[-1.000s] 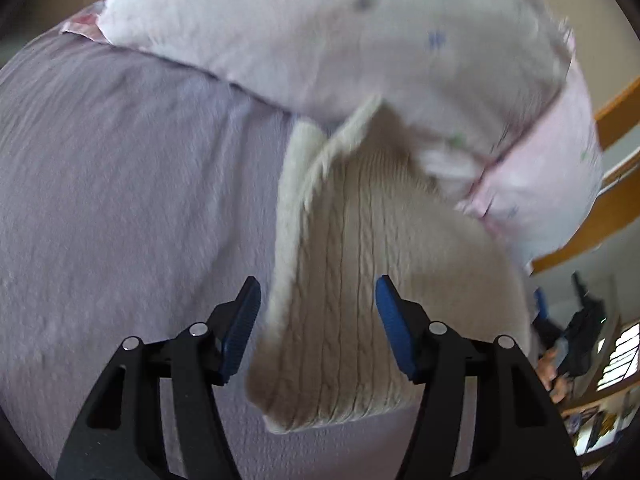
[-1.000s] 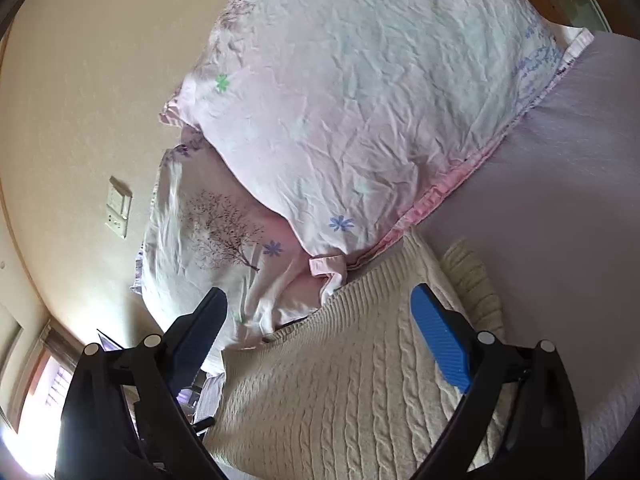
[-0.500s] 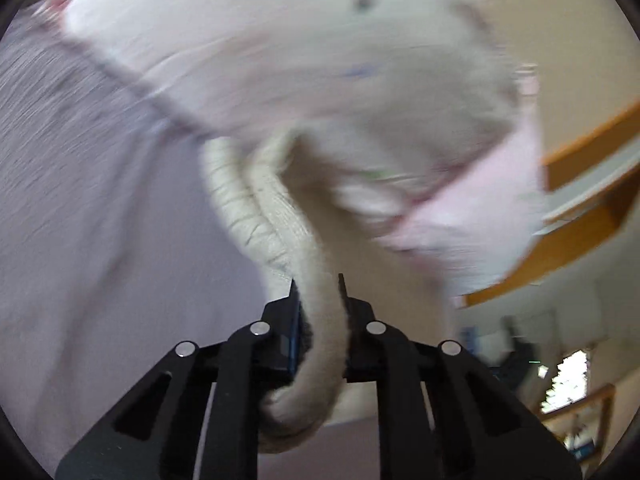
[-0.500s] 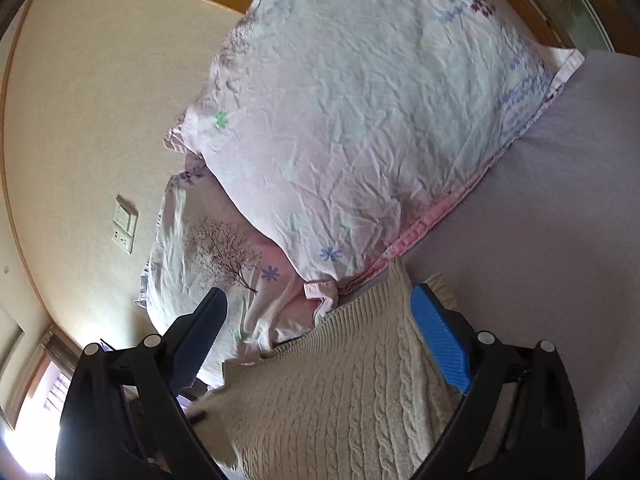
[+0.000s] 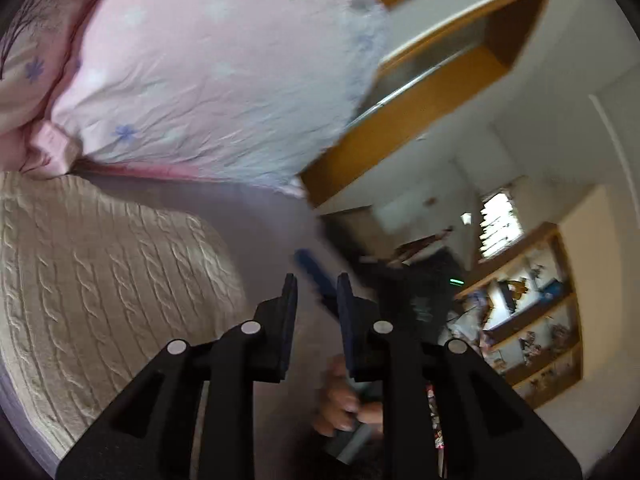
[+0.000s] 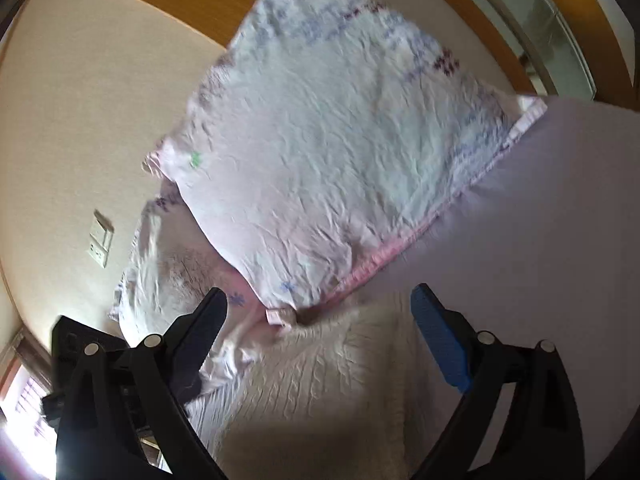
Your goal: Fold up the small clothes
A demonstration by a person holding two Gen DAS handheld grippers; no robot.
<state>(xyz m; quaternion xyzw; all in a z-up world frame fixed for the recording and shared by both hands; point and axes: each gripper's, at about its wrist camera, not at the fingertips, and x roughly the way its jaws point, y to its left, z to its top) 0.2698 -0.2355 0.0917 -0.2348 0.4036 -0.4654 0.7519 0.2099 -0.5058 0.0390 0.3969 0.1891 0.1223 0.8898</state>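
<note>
Closest to the left wrist camera, the left gripper [image 5: 316, 288] had its two black fingers drawn near together with a narrow gap between them and nothing pinched — only lavender bedding showed through the gap. Just past its right finger, a blurred hand [image 5: 346, 404] held the other tool, whose blue pad poked up behind the fingers. To the left of the gripper, the cream cable-knit sweater [image 5: 100, 288] lay flat on the lavender bedsheet [image 5: 264, 220], apart from the fingers. Beyond the sweater, its far edge sat close under a pink floral pillow [image 5: 208, 80]. Farther right stood a wooden shelf [image 5: 532, 312] crowded with small items too blurred to tell apart.

From the right wrist camera, the right gripper [image 6: 320, 312] had its fingers spread wide, holding nothing. Between and below them lay the sweater [image 6: 340, 380], partly in shadow at the near edge. Beyond it the floral pillow [image 6: 340, 140] leaned over a second pillow [image 6: 172, 264] — and behind both was a beige wall with a switch plate [image 6: 100, 238].
</note>
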